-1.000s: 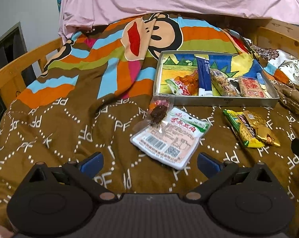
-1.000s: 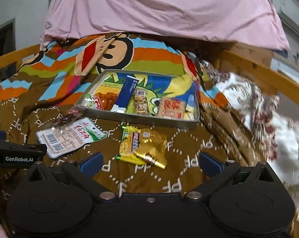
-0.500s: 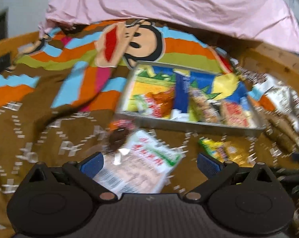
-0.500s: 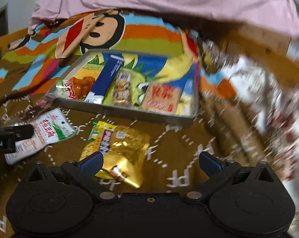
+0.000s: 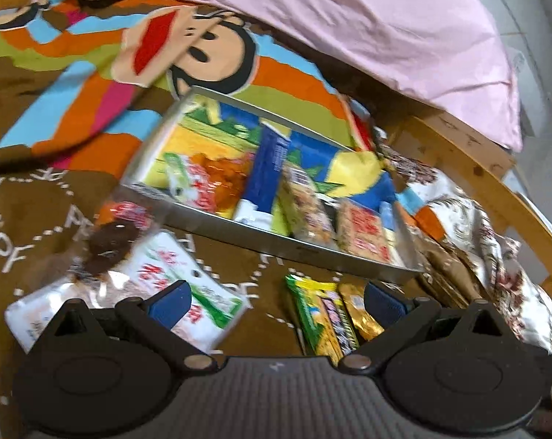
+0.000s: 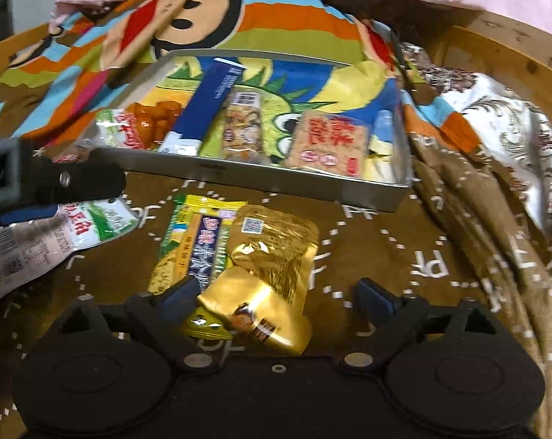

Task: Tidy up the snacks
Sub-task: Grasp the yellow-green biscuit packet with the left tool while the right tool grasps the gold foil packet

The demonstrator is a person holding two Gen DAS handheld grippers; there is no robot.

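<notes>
Snacks lie partly sorted: several packets rest inside the metal tray (image 6: 305,183), while loose ones await pickup before it. Right gripper (image 6: 276,294), jaws wide and empty, straddles the gold packet (image 6: 272,278); left gripper (image 5: 274,301), equally open, hovers beside the white pouch (image 5: 136,292).

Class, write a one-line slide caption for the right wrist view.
Open right gripper over gold snack packets on the blanket, metal tray of snacks beyond.

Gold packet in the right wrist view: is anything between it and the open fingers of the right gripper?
Nothing visible does. The gold packet lies on the brown blanket, partly over the yellow-green packet, just ahead of the open right gripper.
</notes>
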